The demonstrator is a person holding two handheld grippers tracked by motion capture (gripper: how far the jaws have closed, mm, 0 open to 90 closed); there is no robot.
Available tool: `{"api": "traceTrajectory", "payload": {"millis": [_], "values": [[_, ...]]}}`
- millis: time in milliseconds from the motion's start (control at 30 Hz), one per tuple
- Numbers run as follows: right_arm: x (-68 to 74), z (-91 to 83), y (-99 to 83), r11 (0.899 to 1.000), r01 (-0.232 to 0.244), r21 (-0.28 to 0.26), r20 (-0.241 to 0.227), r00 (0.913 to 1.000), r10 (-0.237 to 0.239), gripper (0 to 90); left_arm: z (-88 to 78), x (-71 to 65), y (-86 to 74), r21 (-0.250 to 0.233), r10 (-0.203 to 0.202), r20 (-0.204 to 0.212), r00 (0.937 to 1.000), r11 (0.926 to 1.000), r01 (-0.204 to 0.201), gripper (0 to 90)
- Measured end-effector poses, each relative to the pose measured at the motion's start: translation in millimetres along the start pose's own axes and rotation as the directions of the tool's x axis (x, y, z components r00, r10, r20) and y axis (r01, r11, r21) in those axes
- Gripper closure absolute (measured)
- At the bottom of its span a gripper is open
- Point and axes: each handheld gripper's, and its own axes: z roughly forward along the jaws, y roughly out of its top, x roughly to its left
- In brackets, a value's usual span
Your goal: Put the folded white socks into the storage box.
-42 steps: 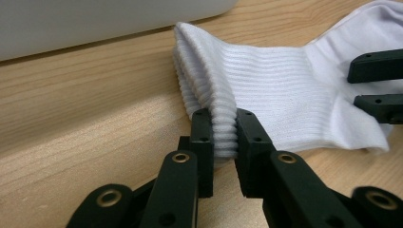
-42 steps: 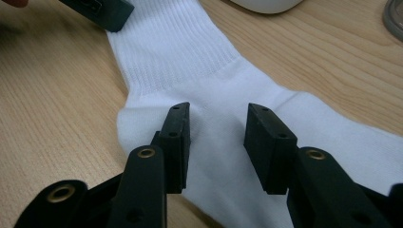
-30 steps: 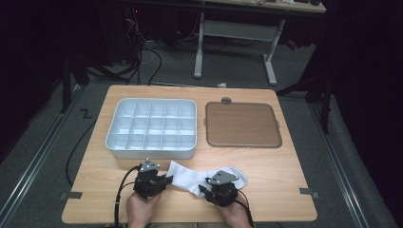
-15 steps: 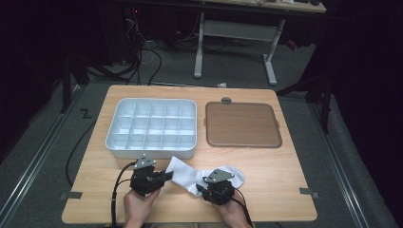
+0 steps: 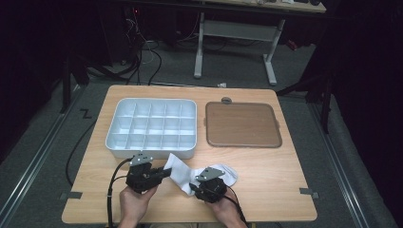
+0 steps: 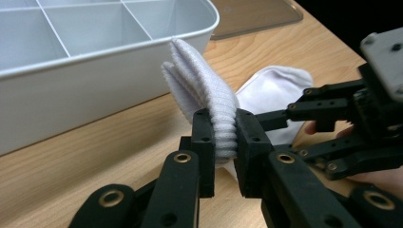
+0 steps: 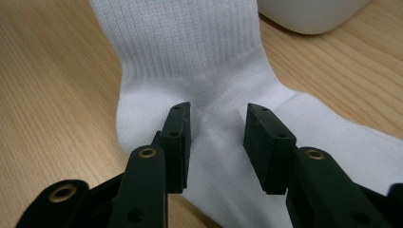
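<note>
The left gripper (image 6: 223, 137) pinches the ribbed cuff of the white sock (image 5: 199, 172), lifting it near the compartment tray (image 5: 119, 142). The right gripper (image 7: 216, 137), jaws spread, rests on the sock's heel.

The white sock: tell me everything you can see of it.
The white sock is knitted cloth with a ribbed cuff and a smooth foot. It lies on the wooden table just in front of the white tray. The left claw pinches its folded cuff, lifted off the wood. The right claw has its jaws open over the heel.
</note>
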Motion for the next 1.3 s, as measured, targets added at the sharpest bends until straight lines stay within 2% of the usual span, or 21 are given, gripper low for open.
{"api": "traceTrajectory", "payload": {"millis": [200,500,667,733,833,933,1100,1167,1200,1233,1267,1300], "values": [[7.2,9.2,8.6,1.0,0.007,-0.003,-0.016,0.9998,-0.007,62.8,-5.3,-5.7,6.4,-0.006,0.024,0.002,0.9997,0.9997,-0.024,80.5],[21.6,22.8,22.1,0.999,0.045,-0.006,-0.051,0.9977,-0.045,63.4,-10.0,-9.5,12.4,-0.004,0.014,0.015,0.9998,0.9999,-0.014,80.5],[28.2,27.5,25.6,0.998,0.056,-0.018,-0.068,0.996,-0.057,63.7,-7.8,-12.9,11.2,0.014,0.019,0.035,0.9992,0.9997,-0.019,80.6],[28.7,26.8,26.8,0.998,0.062,-0.007,-0.068,0.9957,-0.063,64.2,-5.7,-13.1,10.3,0.023,0.016,0.038,0.9992,0.9996,-0.017,80.7],[25.8,22.6,27.1,0.998,0.066,-0.002,-0.063,0.9958,-0.066,64.2,-4.1,-13.0,9.8,0.029,0.015,0.04,0.9991,0.9995,-0.016,80.6],[18.4,10.2,25.0,0.998,0.046,-0.034,-0.043,0.9979,-0.048,64.2,-3.4,-13.5,9.1,0.033,0.018,0.038,0.9991,0.9993,-0.019,80.7],[-4.0,-14.0,20.3,0.997,0.004,-0.071,0.03,0.9996,-0.002,64.2,-1.6,-13.6,8.2,0.043,0.019,0.035,0.9992,0.9989,-0.021,80.7],[-15.1,-20.9,16.7,0.997,-0.014,-0.081,0.065,0.9977,0.019,64.2,-1.3,-13.8,8.1,0.046,0.023,0.036,0.9991,0.9986,-0.025,80.7],[-15.1,-20.9,16.7,0.997,-0.014,-0.081,0.065,0.9977,0.019,64.2,-1.3,-13.8,8.1,0.046,0.023,0.036,0.9991,0.9986,-0.025,80.7],[-26.0,-25.8,12.2,0.996,-0.037,-0.086,0.086,0.9954,0.044,64.1,-1.1,-13.8,8.0,0.047,0.024,0.037,0.999,0.9985,-0.026,80.7],[-26.0,-25.8,12.2,0.996,-0.037,-0.086,0.086,0.9954,0.044,64.1,-1.1,-13.8,8.0,0.047,0.024,0.037,0.999,0.9985,-0.026,80.7],[-34.5,-29.5,7.8,0.996,-0.048,-0.078,0.114,0.9919,0.057,63.7,-0.5,-14.1,8.0,0.045,0.017,0.037,0.9992,0.9988,-0.018,80.6]]}}
